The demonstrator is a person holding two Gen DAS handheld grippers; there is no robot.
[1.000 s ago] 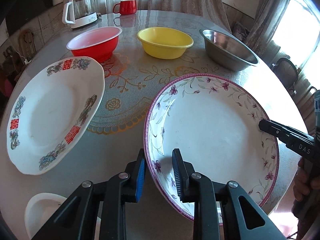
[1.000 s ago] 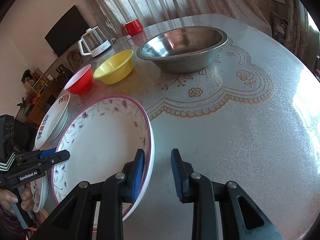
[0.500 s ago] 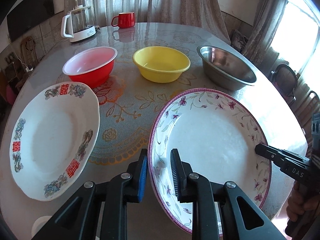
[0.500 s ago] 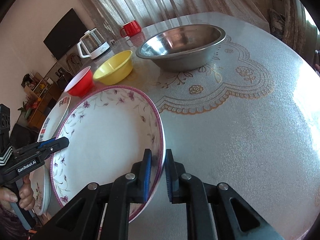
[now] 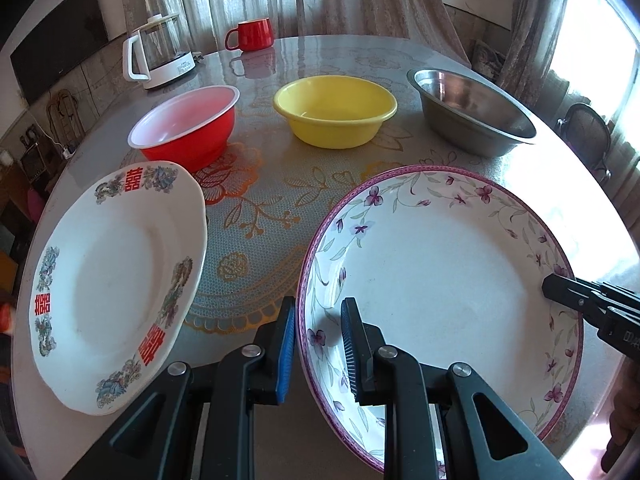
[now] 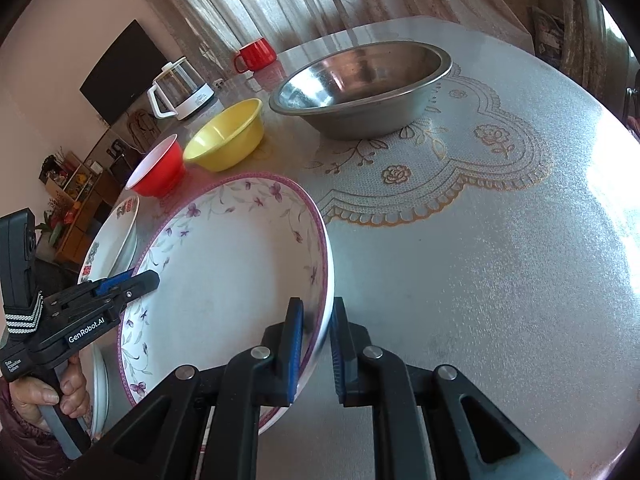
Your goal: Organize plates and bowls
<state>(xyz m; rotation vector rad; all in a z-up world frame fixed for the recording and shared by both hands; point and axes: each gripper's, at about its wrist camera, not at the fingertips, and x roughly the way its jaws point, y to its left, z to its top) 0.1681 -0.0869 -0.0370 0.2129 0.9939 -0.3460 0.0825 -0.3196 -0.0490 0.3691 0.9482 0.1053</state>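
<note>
Here, three bowls (image 5: 335, 111) sit unfilled.

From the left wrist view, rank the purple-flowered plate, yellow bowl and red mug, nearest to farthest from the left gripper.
1. Purple-flowered plate: its rim sits between the left gripper fingers.
2. Yellow bowl: mid-table, ahead.
3. Red mug: far edge, by the curtains.

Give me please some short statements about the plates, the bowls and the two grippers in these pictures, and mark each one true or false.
1. Both grippers clamp the rim of the purple-flowered plate. True: left gripper and right gripper grip opposite sides.
2. The yellow bowl stands between the red bowl and the steel bowl. True.
3. The red mug sits inside the steel bowl. False: it stands apart, near the glass kettle.
4. The plate with red characters is held by the left gripper. False: no gripper touches it.
</note>
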